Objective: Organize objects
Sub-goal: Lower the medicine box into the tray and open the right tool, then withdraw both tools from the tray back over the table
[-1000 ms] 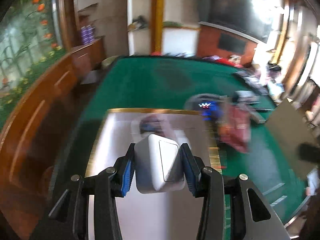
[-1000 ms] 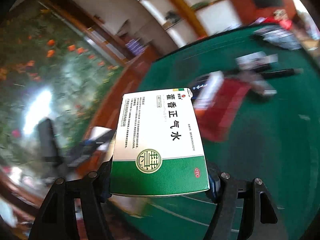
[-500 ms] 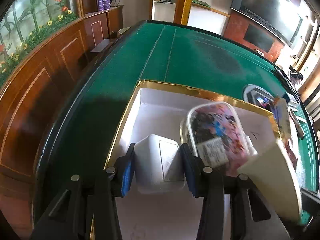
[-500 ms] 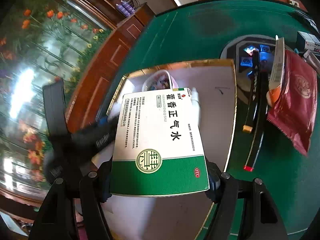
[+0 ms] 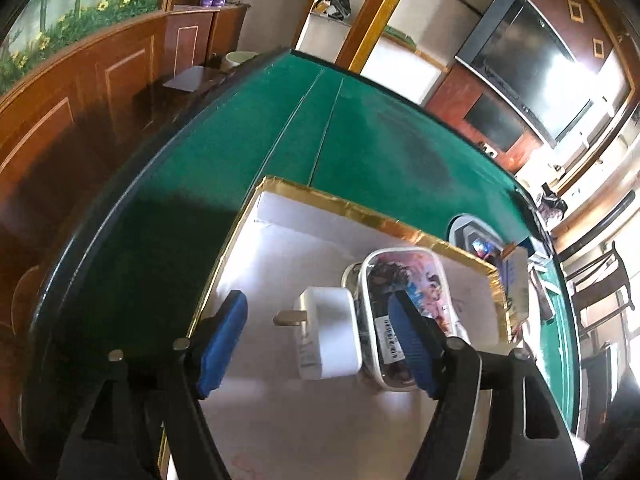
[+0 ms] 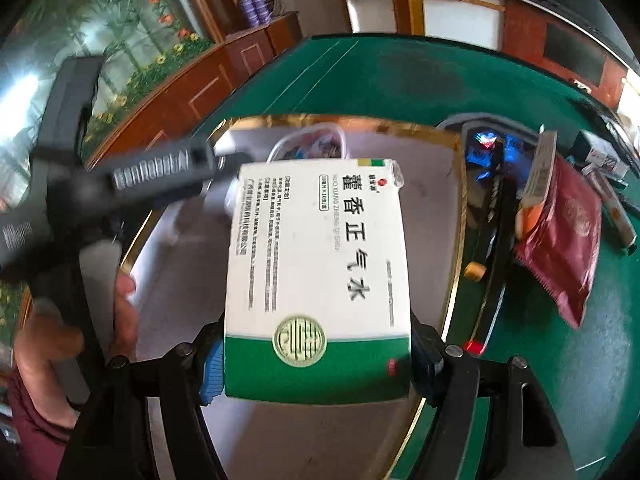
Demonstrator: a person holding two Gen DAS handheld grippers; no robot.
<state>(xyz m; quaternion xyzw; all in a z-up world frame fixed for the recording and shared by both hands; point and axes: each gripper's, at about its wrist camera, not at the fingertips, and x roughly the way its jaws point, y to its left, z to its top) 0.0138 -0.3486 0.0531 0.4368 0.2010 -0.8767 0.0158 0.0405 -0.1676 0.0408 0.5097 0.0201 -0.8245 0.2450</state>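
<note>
My left gripper hangs over the white box with the gold rim, jaws just opened wide, nothing clamped. The white charger plug lies loose on the box floor between the blue pads, touching neither, its prongs pointing toward the left pad, its body lying against the clear plastic case with the colourful print on the right. The right pad sits in front of that case. So the plug looks delivered; I judge this hand's step done and its exit is straight up and back. My right gripper is clenched on the green-and-white medicine box, pads on its two side edges near the green band, long axis running away from me along the fingers. It hovers above the same gold-rimmed box, whose floor shows bare on either side of the carton; the clear case peeks out past the carton's far end. The left tool's black body cuts across on the left of this view, blurred, a hand on its handle. The coming move turns on this: free floor lies directly below and toward me, so I'd lower the carton flat, keeping clear of the case ahead and the left tool beside. Further right, outside the box on the green table, a dark red pouch and other bits wait unsorted.
</note>
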